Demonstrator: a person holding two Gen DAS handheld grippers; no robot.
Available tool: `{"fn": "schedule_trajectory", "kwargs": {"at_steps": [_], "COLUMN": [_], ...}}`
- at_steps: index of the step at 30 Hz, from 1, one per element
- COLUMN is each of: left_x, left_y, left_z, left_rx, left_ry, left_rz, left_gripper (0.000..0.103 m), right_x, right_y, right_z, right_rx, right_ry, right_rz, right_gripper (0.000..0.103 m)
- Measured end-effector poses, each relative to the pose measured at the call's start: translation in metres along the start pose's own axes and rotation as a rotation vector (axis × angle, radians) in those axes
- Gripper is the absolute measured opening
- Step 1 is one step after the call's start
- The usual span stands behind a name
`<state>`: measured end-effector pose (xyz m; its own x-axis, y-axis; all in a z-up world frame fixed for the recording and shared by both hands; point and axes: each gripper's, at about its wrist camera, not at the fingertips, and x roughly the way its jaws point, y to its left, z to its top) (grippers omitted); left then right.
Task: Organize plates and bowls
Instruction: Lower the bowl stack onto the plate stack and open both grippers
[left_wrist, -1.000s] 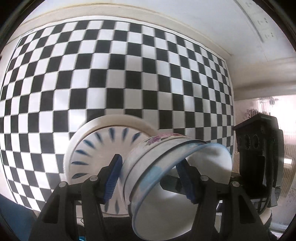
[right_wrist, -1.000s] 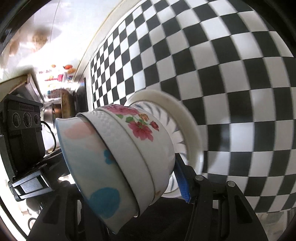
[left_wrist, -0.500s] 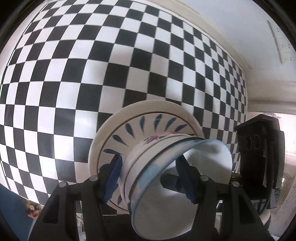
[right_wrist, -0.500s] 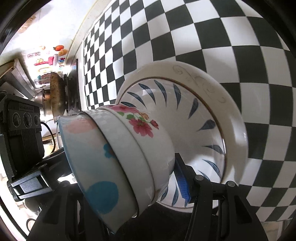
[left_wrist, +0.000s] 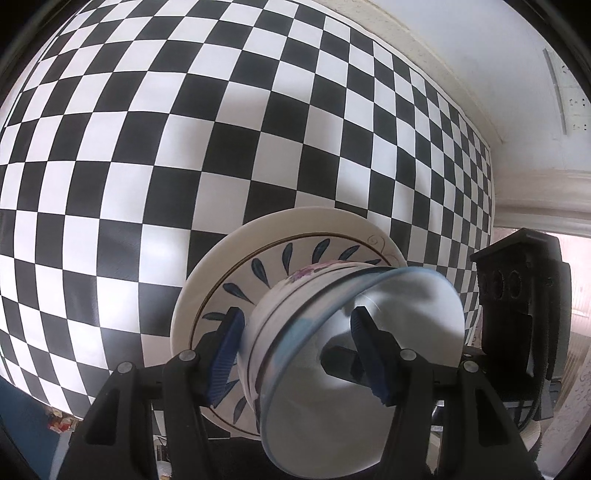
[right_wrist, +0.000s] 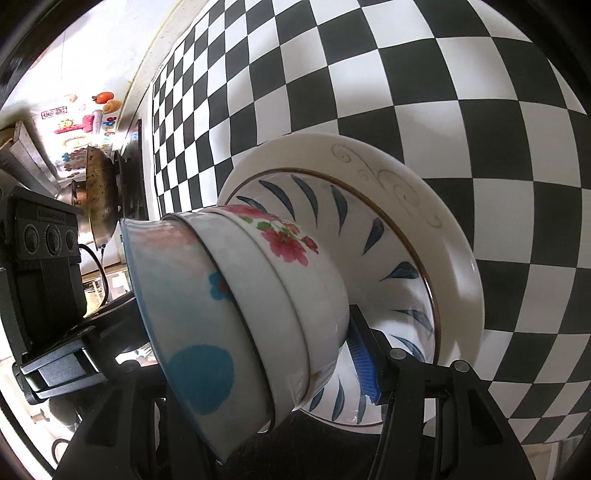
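left wrist: fingers (left_wrist: 226, 354) clamp bowls (left_wrist: 332, 332)

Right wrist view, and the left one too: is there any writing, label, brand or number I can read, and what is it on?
No text can be read for certain.
On the red-framed sign on the far wall: characters, too blurred to read.
On the wall stickers: letter-like shapes, unreadable.
On the black device beside the bowls: raised lettering along its top, too small to read.
On the stacked bowls, plates and checkered cloth: patterns only, no text.
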<state>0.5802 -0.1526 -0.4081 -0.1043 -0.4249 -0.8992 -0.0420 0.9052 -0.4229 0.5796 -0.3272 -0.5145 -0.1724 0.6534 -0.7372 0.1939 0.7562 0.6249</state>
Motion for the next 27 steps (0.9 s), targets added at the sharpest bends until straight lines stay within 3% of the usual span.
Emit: {"fn": "schedule_trajectory", "kwargs": {"at_steps": [19,27], "left_x": [-0.003,-0.019], "left_y": [-0.002,-0.008], "left_z": [-0.002,-0.007], "left_rx": [0.013,0.031], "left_ry": [-0.038,-0.102], "left_rz": [0.022,0.101], "left_gripper": [0.057,0.057], "right_x": [-0.008,-0.027], "right_y": [0.016,0.029], "right_z": [-0.006,-0.013], "right_rx": [-0.018,-0.059], "right_ry": [-0.009,-0.065], "right_rz": [-0.081,-0.135], "right_gripper": [0.056,0.056]}}
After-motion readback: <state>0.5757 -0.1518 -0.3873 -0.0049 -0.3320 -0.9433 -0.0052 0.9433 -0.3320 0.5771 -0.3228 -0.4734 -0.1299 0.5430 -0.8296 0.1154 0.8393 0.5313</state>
